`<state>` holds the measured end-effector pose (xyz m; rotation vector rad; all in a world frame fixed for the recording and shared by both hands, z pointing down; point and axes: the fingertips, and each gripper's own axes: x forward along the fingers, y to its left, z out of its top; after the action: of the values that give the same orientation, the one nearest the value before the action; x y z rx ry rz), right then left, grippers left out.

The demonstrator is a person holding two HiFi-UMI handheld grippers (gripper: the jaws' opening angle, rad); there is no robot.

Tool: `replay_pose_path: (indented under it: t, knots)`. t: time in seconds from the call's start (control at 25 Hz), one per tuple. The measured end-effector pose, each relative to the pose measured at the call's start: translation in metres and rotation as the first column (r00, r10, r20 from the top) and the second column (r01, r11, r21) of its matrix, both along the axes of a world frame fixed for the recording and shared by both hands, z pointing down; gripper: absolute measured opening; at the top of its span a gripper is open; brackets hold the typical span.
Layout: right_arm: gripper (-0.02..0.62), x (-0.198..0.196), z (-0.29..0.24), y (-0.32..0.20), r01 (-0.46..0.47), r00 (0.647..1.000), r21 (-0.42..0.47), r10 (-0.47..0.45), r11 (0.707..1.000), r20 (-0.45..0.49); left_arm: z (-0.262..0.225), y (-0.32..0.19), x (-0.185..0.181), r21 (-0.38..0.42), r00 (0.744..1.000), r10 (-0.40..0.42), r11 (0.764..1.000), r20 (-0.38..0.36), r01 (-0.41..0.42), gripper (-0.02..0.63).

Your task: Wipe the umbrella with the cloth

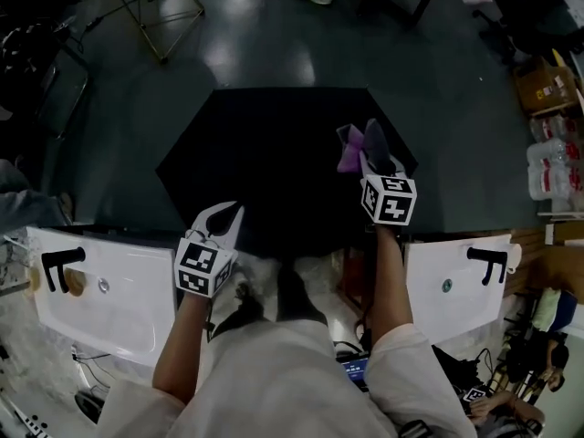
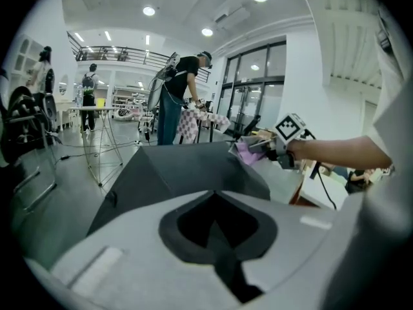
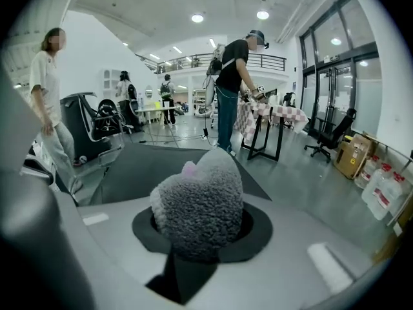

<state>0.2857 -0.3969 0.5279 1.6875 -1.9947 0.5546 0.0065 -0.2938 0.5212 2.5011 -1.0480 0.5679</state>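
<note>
A black open umbrella (image 1: 274, 158) rests canopy-up on the dark floor and fills the middle of the head view. My right gripper (image 1: 372, 151) is over its right panel, shut on a fluffy grey and purple cloth (image 1: 350, 151). In the right gripper view the cloth (image 3: 200, 202) bulges out between the jaws, with the umbrella (image 3: 139, 163) beyond it. My left gripper (image 1: 224, 215) is at the canopy's near edge with its jaws closed on black fabric. In the left gripper view the umbrella (image 2: 174, 166) slopes away ahead, and the right gripper (image 2: 271, 146) and the cloth (image 2: 248, 152) show at its far side.
White sinks with black taps lie on either side of me, at the left (image 1: 119, 290) and right (image 1: 452, 286). A wire-frame table (image 1: 160, 12) stands at the back left. A cardboard box (image 1: 547, 85) and bottles (image 1: 552, 167) sit at the right. People (image 3: 233, 89) stand beyond.
</note>
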Motion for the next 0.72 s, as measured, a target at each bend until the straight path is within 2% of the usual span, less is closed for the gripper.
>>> replay_pose_path:
  t: [0.2, 0.36, 0.6, 0.72]
  knots:
    - [0.12, -0.045, -0.015, -0.012, 0.062, 0.998, 0.041, -0.061, 0.997, -0.022, -0.011, 0.027, -0.035, 0.01, 0.999, -0.034, 0.999, -0.005, 0.034, 0.005]
    - [0.12, -0.086, -0.015, -0.051, 0.135, 0.99, 0.049, -0.132, 0.99, -0.056, -0.008, 0.038, -0.056, 0.001, 0.998, -0.057, 0.998, 0.0, 0.057, 0.005]
    - [0.121, -0.129, -0.019, -0.112, 0.207, 0.975, 0.059, -0.2, 0.977, -0.097, -0.005, 0.04, -0.062, -0.003, 0.997, -0.08, 0.997, 0.004, 0.08, 0.005]
    - [0.121, -0.142, -0.009, -0.127, 0.228, 0.968, 0.033, -0.223, 0.973, -0.115, -0.003, 0.04, -0.062, -0.008, 0.996, -0.084, 0.996, 0.004, 0.084, 0.005]
